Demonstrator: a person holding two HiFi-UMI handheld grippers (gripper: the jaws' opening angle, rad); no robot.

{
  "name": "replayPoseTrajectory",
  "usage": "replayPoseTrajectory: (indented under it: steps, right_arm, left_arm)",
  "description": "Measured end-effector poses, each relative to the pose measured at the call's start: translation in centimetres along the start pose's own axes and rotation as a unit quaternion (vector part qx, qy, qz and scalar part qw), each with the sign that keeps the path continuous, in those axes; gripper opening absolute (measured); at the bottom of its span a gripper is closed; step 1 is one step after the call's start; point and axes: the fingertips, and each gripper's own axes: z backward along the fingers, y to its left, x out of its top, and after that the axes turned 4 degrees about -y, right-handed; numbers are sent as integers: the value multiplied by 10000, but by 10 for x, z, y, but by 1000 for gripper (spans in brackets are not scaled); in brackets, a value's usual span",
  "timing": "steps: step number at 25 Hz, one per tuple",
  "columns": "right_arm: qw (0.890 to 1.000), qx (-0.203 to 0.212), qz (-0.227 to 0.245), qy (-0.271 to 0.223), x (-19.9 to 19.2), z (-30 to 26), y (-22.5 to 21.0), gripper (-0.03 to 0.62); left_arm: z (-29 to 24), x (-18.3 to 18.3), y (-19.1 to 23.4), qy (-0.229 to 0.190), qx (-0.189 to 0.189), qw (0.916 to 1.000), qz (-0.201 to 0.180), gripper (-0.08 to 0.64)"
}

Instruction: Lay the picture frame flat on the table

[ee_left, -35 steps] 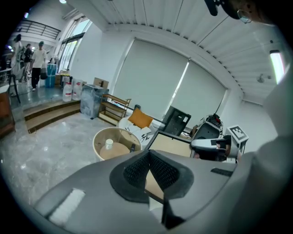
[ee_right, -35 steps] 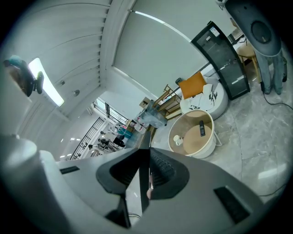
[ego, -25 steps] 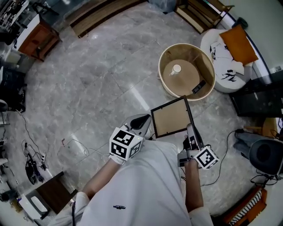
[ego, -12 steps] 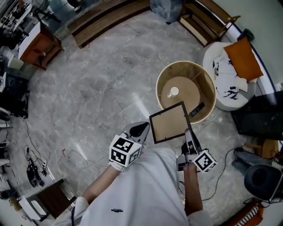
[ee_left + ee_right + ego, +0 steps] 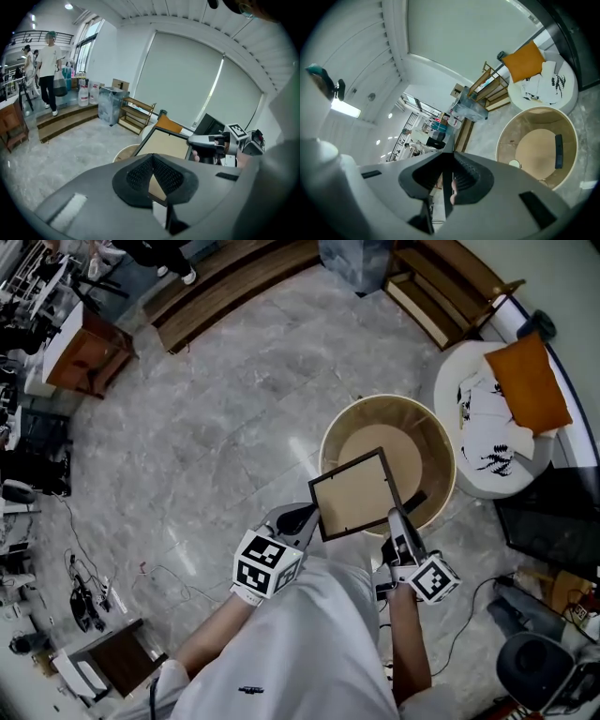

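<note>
The picture frame (image 5: 354, 493), black-edged with a tan backing, hangs tilted in the air over the near part of a round, high-rimmed wooden table (image 5: 441, 442). My left gripper (image 5: 309, 514) is shut on the frame's lower left edge. In the left gripper view the backing (image 5: 164, 143) shows just past the left gripper (image 5: 153, 161). My right gripper (image 5: 394, 517) is shut on the frame's right edge; the right gripper view shows the frame (image 5: 440, 185) edge-on between the pads. A black remote (image 5: 558, 151) and a small white cup (image 5: 514, 163) lie on the table.
A white round chair with an orange cushion (image 5: 525, 381) stands right of the table. Dark screens (image 5: 553, 512) sit at the right, a wooden shelf (image 5: 436, 292) and a long step (image 5: 225, 273) at the back. Cables (image 5: 84, 601) lie on the marble floor. A person (image 5: 47, 70) walks far left.
Both grippers have carried the frame forward, from in front of the round table to over its near rim. The white cup is now hidden behind the frame in the head view.
</note>
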Motion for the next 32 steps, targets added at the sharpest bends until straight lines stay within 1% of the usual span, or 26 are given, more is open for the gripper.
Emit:
replayPoseTrajectory:
  steps: [3, 4, 6, 8, 10, 15, 17, 20, 27, 30, 32]
  right_arm:
    - [9998, -187, 0, 62, 17, -12, -21, 63]
    - [9998, -173, -5, 57, 22, -16, -23, 62]
    - [9999, -102, -31, 3, 34, -28, -20, 61]
    - [9999, -135, -89, 1, 39, -35, -22, 63]
    - [9998, -136, -161, 3, 39, -38, -22, 63]
    - [9995, -293, -99, 33, 38, -43, -26, 62]
    - [9995, -295, -76, 39, 39, -46, -26, 62]
    - [9993, -346, -106, 40, 43, -58, -29, 62]
    - [9984, -534, -141, 142, 39, -88, -45, 62]
    - [9979, -601, -94, 220, 38, -103, -52, 61]
    - [9976, -650, -141, 209, 39, -117, -61, 61]
  left_arm:
    - [-22, 8, 0, 106, 23, 9999, 105, 5]
    - [-28, 11, -1, 136, 19, 9998, 120, 5]
    - [-37, 18, 0, 157, -1, 9999, 52, 5]
    - [-43, 23, 2, 172, -9, 9998, -41, 5]
    - [-47, 24, 5, 198, -23, 9998, -28, 5]
    - [-54, 27, 20, 245, -66, 9997, 37, 5]
    - [-56, 31, 27, 227, -51, 9997, 61, 5]
    - [-63, 37, 43, 183, 17, 9997, 156, 5]
    - [-81, 32, 65, 288, 69, 9992, 276, 5]
    - [-92, 28, 75, 372, 49, 9987, 338, 5]
    - [-105, 27, 82, 416, 0, 9987, 311, 5]
